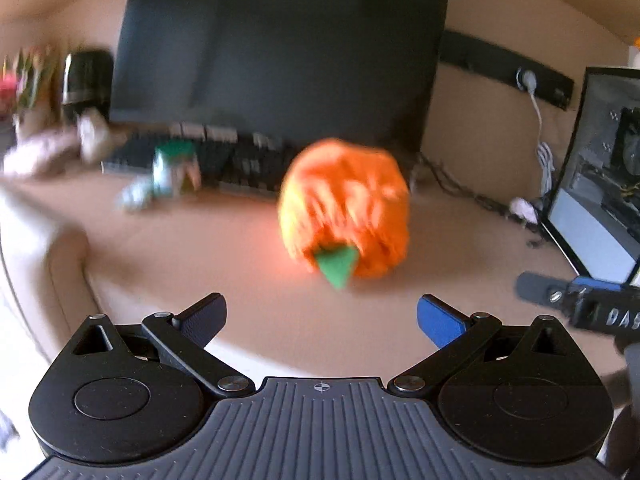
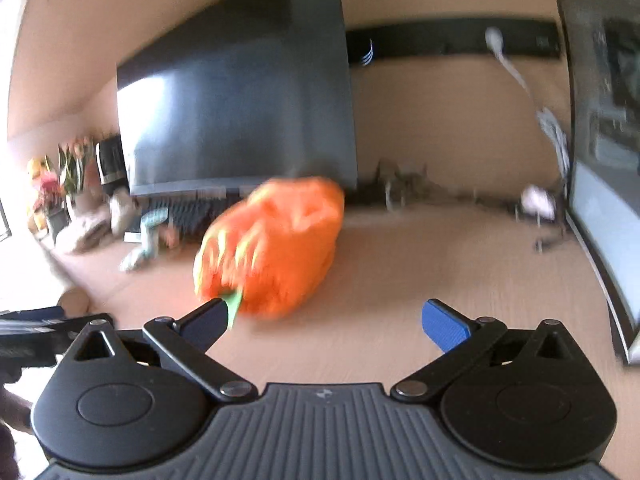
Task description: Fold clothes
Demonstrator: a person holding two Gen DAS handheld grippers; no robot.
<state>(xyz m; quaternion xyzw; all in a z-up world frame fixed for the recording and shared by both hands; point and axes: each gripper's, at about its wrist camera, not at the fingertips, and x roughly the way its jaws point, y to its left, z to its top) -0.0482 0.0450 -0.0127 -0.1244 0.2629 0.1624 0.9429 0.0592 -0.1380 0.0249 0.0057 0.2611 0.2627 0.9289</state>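
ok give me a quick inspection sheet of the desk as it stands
surface: tan desk, bare in front of both claws
job's things: orange garment bunched in a lump with a green tag, on nobody's pads
clutter: keyboard, small figurine, flowers at far left
grippers: left claw open, empty; right claw open, empty
cables: white cable hanging from a wall strip, dark wires along the desk's back
surroundings: dark monitor, second screen on the right

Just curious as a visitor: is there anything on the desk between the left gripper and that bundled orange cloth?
Nothing: the left wrist view shows only bare desk between the open left gripper and the orange cloth.
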